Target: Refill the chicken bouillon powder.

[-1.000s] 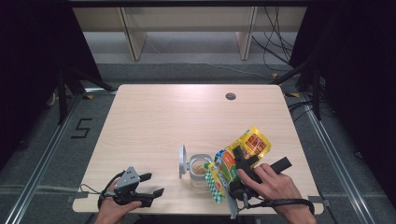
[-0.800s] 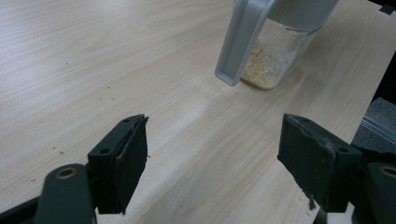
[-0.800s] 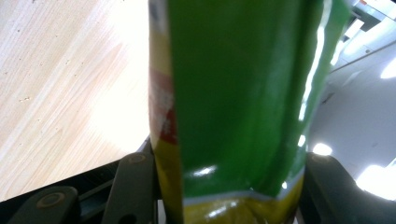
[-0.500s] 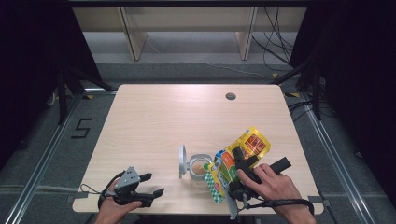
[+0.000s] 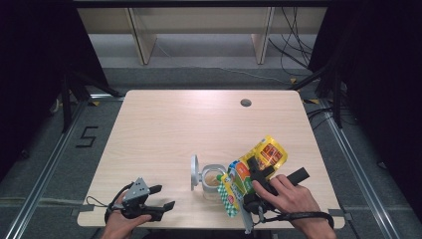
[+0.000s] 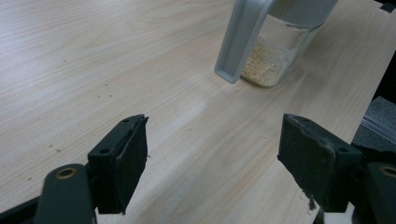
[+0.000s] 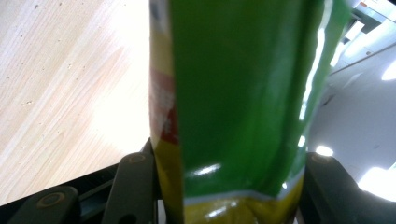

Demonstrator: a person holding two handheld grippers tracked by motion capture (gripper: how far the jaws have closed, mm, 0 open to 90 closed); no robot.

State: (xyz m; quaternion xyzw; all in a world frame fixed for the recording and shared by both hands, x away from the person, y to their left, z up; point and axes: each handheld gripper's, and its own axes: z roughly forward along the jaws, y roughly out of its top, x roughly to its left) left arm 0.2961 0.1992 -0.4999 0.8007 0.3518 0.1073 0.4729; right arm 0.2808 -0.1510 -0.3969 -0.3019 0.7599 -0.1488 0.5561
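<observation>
Dim lab, wood table (image 5: 164, 129). No change since last second: my right gripper (image 5: 257, 175) still clamps pouch (image 5: 249, 174) over jar (image 5: 213, 179) near front edge; left gripper (image 5: 158, 198) spread, idle, front-left corner. Pour likely ongoing.

Green-and-yellow pouch (image 7: 243, 107) clamped between 2 jaws of hand-held gripper (image 7: 229, 186), above pale wooden tabletop (image 7: 60, 79).

Bare table (image 5: 189, 124) lies open ahead of my wide-apart left gripper (image 5: 158, 198), with only the glass jar (image 5: 213, 180) and its upright lid (image 5: 194, 172) standing between it and my right gripper (image 5: 256, 172), clamped on a green pouch (image 5: 241, 175).
</observation>
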